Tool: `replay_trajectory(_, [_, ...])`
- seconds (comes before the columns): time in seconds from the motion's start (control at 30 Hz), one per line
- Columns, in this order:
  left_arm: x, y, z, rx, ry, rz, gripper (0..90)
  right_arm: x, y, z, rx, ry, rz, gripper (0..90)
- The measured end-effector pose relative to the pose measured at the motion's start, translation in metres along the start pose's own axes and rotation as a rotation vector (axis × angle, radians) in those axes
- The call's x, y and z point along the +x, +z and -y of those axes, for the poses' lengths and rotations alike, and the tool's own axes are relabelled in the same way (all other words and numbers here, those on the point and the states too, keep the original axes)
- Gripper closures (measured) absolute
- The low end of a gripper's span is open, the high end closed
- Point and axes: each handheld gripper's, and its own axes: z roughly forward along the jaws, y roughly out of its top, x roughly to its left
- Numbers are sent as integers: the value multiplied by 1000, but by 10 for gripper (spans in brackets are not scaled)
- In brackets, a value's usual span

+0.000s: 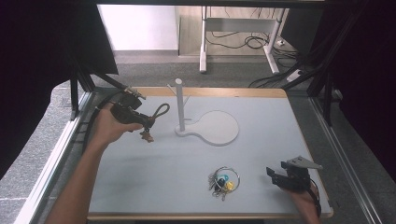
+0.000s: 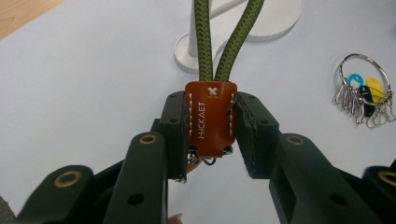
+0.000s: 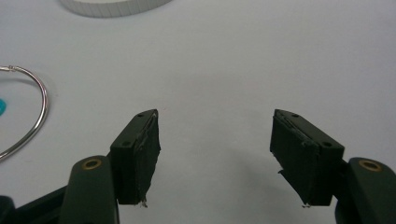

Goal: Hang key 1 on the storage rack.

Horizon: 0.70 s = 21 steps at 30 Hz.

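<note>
My left gripper is shut on the brown leather tab of a keychain whose green rope loop points toward the stand. In the high view that left gripper is held above the table's left side, with the loop a short way left of the white stand's post. The stand has a round flat base. A metal key ring with coloured tags lies near the front; it also appears in the left gripper view. My right gripper rests open at the front right, with nothing between its jaws.
The table top is pale grey with a wooden edge. Black frame bars and cables run along both sides. Part of the key ring's hoop lies left of the right gripper's jaws.
</note>
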Motion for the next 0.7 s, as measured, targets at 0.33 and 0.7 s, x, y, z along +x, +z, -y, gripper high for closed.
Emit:
replay_trajectory(0.33, [7,-2,-7,-8,-9,4,665,0,-2,-1,-16,0,2,339])
replay_trajectory(0.7, [13,-5,-12,-20,-17,14,665,-1,-2,-1,-12,1,3,339])
